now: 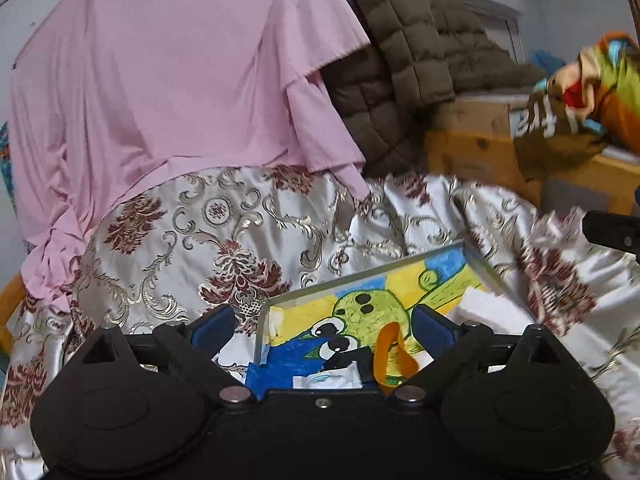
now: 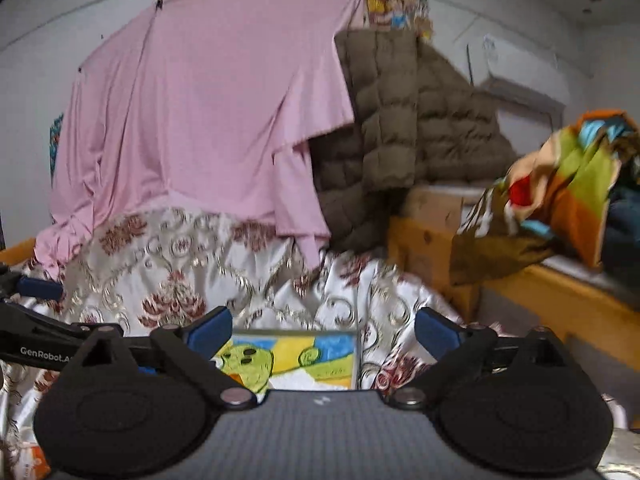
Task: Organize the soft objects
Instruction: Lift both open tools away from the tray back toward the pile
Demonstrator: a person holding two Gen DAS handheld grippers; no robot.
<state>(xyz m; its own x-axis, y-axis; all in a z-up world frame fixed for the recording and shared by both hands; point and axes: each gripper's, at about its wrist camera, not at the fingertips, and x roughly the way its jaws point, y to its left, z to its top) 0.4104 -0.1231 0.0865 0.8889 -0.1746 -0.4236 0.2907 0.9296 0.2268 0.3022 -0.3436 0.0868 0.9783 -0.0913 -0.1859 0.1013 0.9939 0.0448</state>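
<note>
A cartoon-printed bag [image 1: 360, 320] in yellow, blue and green lies open on a silvery floral satin cloth [image 1: 224, 240]. An orange strap [image 1: 390, 344] and a white pad [image 1: 488, 304] show inside it. My left gripper [image 1: 322, 326] hovers over the bag, open, with nothing between its blue pads. My right gripper [image 2: 324, 332] is also open and empty, just above the same bag [image 2: 304, 356]. A blurred multi-coloured cloth [image 2: 560, 184] sits at the right over a wooden frame [image 2: 560, 300]. It is held by neither gripper.
A pink sheet [image 2: 208, 112] hangs from a line at the back. Beside it a brown quilted jacket [image 2: 400, 120] is draped over a cardboard box [image 2: 432, 204]. The wooden frame runs along the right. The left gripper's finger [image 2: 36, 288] shows at the right wrist view's left edge.
</note>
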